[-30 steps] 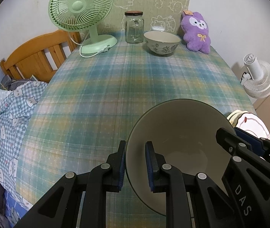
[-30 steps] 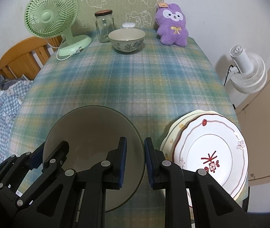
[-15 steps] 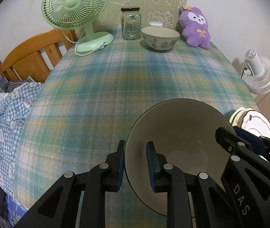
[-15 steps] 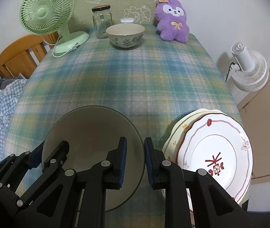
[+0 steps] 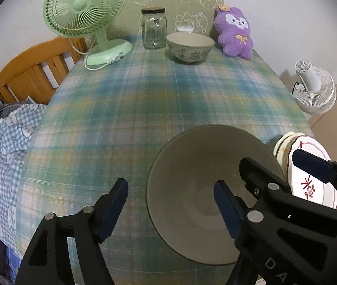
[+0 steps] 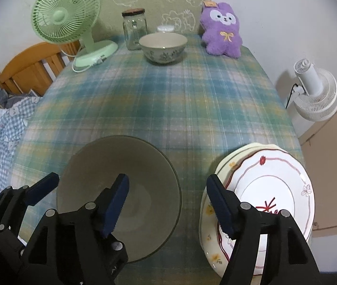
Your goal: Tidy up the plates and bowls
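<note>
A large grey-beige bowl (image 5: 206,166) (image 6: 111,161) sits on the plaid tablecloth near the front edge. My left gripper (image 5: 170,204) is open, its jaws straddling the bowl's left rim without touching it. My right gripper (image 6: 168,201) is open, straddling the bowl's right rim. A stack of white plates (image 6: 270,190) (image 5: 310,180) with red trim lies right of the bowl. A floral bowl (image 5: 190,47) (image 6: 163,47) stands at the far end.
At the table's far end stand a green desk fan (image 5: 85,19), a glass jar (image 5: 153,28) and a purple plush toy (image 5: 234,33). A wooden bed frame (image 5: 33,71) with bedding is to the left. A white floor fan (image 6: 315,92) stands to the right.
Both grippers opened and let go of the grey bowl's rim. The bowl now rests on the table between them.
</note>
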Motion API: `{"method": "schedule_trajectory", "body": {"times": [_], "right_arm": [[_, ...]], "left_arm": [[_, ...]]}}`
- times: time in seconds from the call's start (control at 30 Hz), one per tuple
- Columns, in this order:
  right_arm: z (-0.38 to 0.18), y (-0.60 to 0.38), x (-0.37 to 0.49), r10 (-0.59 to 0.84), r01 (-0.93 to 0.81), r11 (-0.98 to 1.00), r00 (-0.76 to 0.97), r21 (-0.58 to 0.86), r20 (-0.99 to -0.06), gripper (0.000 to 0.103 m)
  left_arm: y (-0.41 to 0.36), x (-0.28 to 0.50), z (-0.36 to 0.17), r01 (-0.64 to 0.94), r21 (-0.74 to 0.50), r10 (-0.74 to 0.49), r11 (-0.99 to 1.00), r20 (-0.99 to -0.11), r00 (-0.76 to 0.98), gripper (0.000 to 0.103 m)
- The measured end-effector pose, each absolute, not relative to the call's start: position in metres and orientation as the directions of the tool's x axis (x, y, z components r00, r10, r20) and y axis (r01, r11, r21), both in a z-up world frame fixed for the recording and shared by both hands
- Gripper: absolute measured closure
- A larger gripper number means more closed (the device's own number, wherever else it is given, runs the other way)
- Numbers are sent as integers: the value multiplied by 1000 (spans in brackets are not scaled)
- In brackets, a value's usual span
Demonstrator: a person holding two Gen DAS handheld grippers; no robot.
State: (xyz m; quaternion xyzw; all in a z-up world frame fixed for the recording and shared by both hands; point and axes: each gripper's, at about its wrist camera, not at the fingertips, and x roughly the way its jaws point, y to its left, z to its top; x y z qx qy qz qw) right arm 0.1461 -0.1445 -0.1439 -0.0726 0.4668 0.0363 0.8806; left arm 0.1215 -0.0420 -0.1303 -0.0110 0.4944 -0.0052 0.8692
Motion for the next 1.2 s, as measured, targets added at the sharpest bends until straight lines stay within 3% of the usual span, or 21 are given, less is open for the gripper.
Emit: {"method": "schedule_trajectory", "body": {"times": [0.37,1.2], "right_arm": [[-93,-143,137,76,-174,984,616,-41,-784,21],[15,-110,117,71,-118,993,754,-28,-653,14]], "left_arm": [[-40,114,-80,-71,-17,27,997,-818,575,14],[-15,112,24,-34,-11,16,999,-704,710,8]]}}
